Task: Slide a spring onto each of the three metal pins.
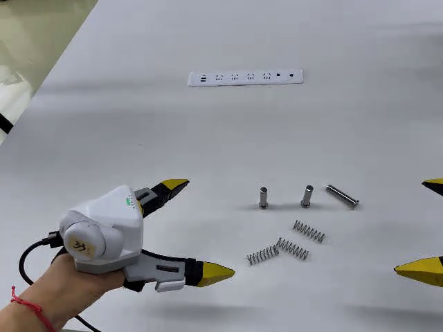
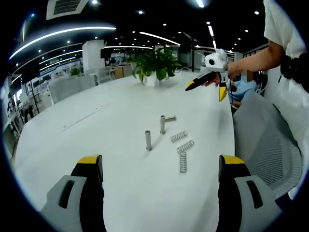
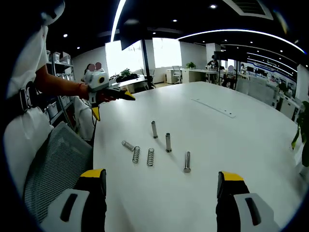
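Two short metal pins (image 1: 263, 197) (image 1: 306, 196) stand upright on the white table, and a third pin (image 1: 342, 196) lies on its side to their right. Three loose springs (image 1: 309, 231) (image 1: 293, 248) (image 1: 262, 254) lie just in front of them. My left gripper (image 1: 194, 228) hovers open and empty to the left of the pins. At the frame's right edge my right gripper (image 1: 429, 227) is open too. The left gripper view has the pins (image 2: 148, 140) and springs (image 2: 186, 146) ahead of its open jaws. Pins (image 3: 168, 142) and springs (image 3: 136, 154) also sit ahead in the right gripper view.
A white power strip (image 1: 246, 77) lies flat farther back on the table. The table's near edge runs beside a grey mesh chair (image 2: 270, 140) and the person's body. A potted plant (image 2: 154, 65) stands at the table's far end.
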Available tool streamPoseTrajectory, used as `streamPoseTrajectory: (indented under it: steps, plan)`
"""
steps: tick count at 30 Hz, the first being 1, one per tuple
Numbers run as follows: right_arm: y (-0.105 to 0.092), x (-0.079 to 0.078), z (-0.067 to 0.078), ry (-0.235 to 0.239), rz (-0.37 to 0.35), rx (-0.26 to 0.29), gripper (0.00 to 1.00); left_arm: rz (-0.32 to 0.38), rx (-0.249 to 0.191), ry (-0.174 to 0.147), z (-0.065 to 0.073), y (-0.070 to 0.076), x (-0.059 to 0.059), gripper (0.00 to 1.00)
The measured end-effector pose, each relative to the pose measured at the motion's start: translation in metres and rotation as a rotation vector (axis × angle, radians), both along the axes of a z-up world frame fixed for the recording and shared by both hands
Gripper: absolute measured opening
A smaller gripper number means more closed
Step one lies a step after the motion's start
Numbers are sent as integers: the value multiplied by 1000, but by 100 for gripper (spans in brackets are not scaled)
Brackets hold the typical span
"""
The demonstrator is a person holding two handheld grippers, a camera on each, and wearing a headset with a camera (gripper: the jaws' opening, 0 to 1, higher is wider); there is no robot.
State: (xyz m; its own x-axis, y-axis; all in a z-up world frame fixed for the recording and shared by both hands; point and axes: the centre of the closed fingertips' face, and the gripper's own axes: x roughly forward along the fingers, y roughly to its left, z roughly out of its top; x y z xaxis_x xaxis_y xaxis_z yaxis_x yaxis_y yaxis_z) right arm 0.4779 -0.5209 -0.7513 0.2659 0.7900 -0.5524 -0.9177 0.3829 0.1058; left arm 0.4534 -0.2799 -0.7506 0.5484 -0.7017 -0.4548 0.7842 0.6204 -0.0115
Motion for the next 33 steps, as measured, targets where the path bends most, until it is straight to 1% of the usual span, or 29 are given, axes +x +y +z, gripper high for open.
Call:
streamPoseTrajectory:
  steps: [9,17,22,26,27,30,32,33]
  plan:
    - [2,4,2,-1,10,-8,95,-1,-9,2,-1,-1,1,99]
    - [9,14,7,2,26,-24,91,1,-21,1,-1,-1,2,99]
    - [14,21,9,-6,41,-34,89,1,-27,-2,-1,-2,3,99]
    - [18,29,12,-15,47,-45,84,4,-34,-7,0,-2,4,99]
    - [20,32,12,-10,45,-50,82,4,-34,-8,1,-2,4,99]
    - [24,36,12,-18,54,-56,79,5,-37,-10,1,-2,5,99]
    - [27,37,11,-12,56,-62,77,6,-39,-11,2,-2,5,99]
    - [29,39,11,-17,60,-65,75,5,-40,-13,2,-2,5,99]
